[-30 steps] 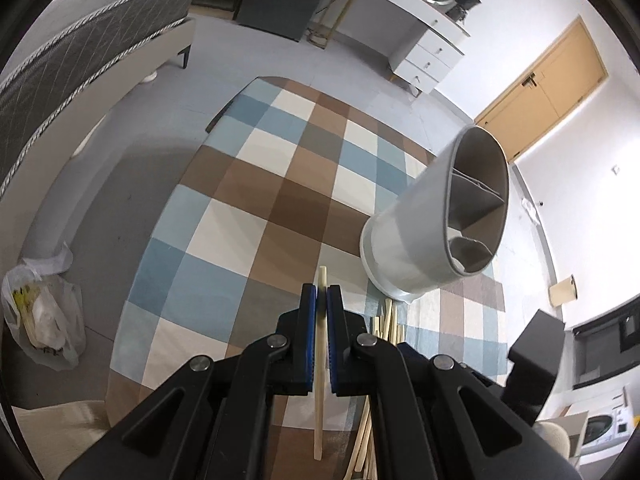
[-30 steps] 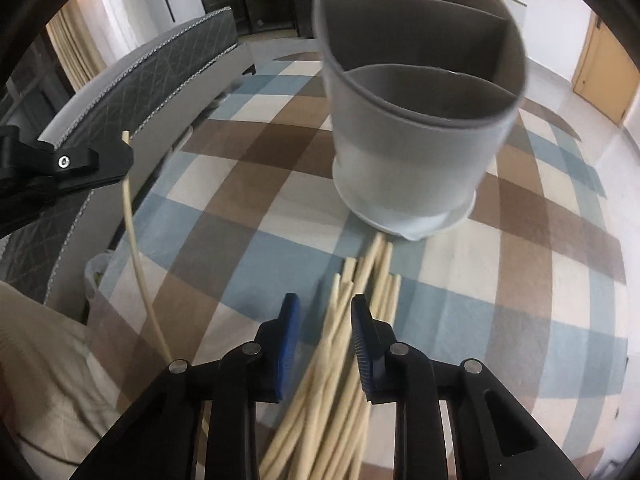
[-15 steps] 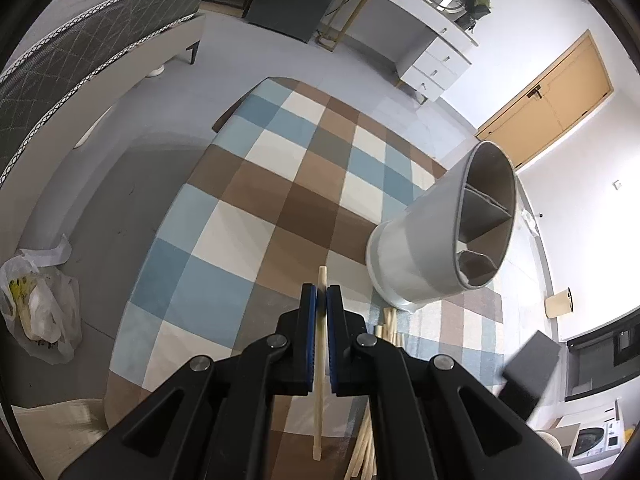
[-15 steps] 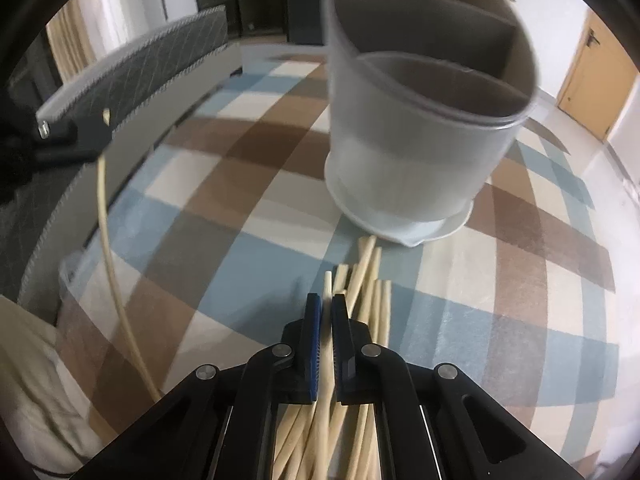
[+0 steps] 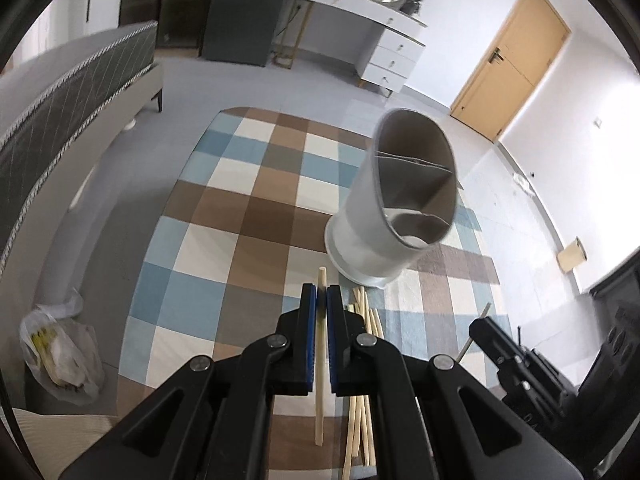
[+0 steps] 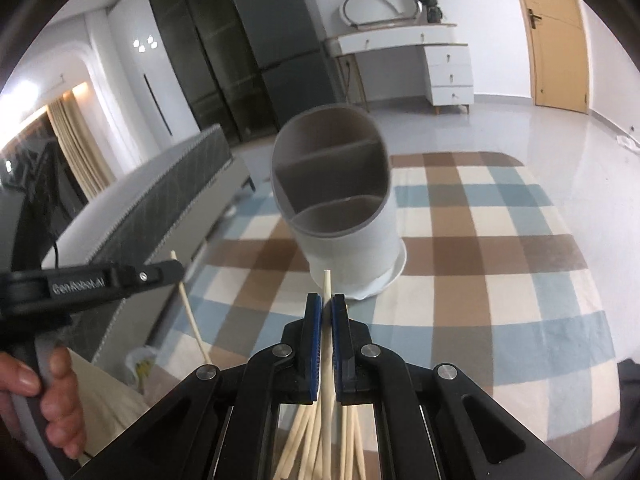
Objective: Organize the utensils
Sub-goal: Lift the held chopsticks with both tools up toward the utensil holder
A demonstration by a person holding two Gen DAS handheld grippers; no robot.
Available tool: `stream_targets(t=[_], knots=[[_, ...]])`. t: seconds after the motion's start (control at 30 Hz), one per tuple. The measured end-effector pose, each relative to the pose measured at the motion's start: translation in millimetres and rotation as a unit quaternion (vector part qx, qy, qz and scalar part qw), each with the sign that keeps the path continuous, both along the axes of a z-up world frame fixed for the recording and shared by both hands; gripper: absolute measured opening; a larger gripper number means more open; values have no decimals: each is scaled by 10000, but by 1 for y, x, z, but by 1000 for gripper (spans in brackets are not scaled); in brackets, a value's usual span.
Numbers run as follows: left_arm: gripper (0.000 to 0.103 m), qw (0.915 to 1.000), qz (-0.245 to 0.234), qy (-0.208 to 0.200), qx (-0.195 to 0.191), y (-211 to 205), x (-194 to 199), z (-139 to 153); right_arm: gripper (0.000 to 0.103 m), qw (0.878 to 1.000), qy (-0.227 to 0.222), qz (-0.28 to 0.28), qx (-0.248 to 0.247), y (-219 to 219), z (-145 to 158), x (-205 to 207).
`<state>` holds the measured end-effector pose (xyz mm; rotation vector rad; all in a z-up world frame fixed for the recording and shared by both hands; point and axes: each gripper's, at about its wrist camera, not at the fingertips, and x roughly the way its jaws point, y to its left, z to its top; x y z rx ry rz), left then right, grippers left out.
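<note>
A grey utensil holder (image 6: 336,200) with inner dividers stands on a checked tablecloth (image 6: 500,280), its compartments empty as far as the views show. Just in front of its base lies a loose pile of wooden chopsticks (image 5: 362,344) on the cloth. The right gripper (image 6: 327,308) is clamped on a single chopstick (image 6: 327,344), whose tip pokes out past the blue pads toward the holder. The left gripper (image 5: 321,298) is likewise closed on one chopstick (image 5: 320,360), which runs down between its jaws. In the right wrist view, a hand (image 6: 48,392) grasps the left tool's handle at the lower left. Beyond the table sit a quilted grey bed (image 5: 60,96), a white dresser (image 6: 440,68) and a wooden door (image 5: 508,60).
</note>
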<state>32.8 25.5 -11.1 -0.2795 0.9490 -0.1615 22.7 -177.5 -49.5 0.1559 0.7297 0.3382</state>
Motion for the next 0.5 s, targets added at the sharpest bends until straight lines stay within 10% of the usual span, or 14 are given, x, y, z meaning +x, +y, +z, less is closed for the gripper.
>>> stream_targets(t=[0.5], knots=[[1,9974,-453,-372,411,-31,-14,48,4,9971,-535,-104,529,-28,39,-13]])
